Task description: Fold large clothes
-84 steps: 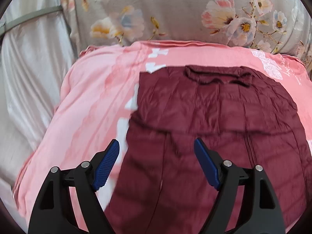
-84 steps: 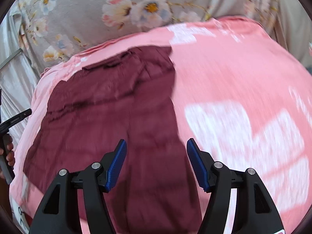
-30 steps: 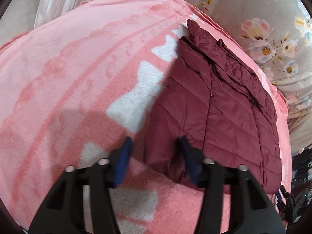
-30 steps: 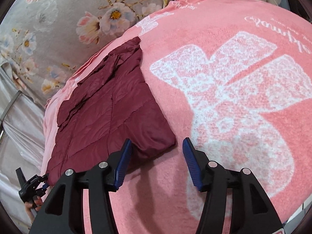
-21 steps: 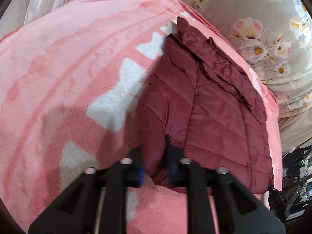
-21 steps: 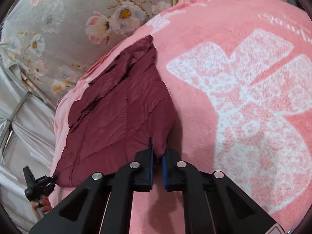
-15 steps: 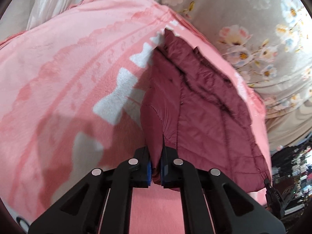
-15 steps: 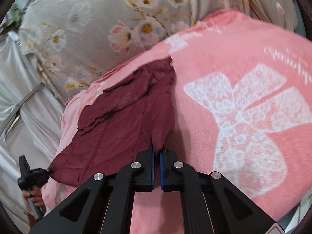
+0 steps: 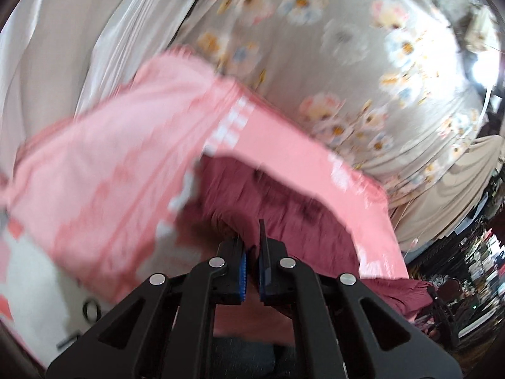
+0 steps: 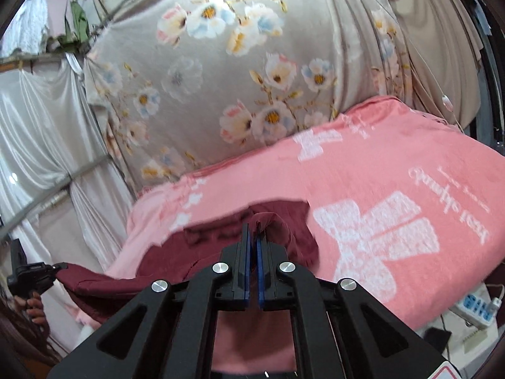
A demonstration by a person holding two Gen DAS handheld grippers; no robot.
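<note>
Both hand-held grippers, left (image 9: 251,254) and right (image 10: 252,246), are pinching the maroon jacket's (image 10: 221,237) near hem, raising it; the collar is lying ahead on the pink blanket (image 10: 394,189), toward the floral curtain (image 10: 236,63).

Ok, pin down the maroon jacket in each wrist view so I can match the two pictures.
Left wrist view: the maroon jacket sits lower centre, its hem clamped in the left gripper and stretching off to the lower right.
Right wrist view: the jacket is lower centre-left, its hem clamped in the right gripper.
Shared landmark: the pink blanket under it.
</note>
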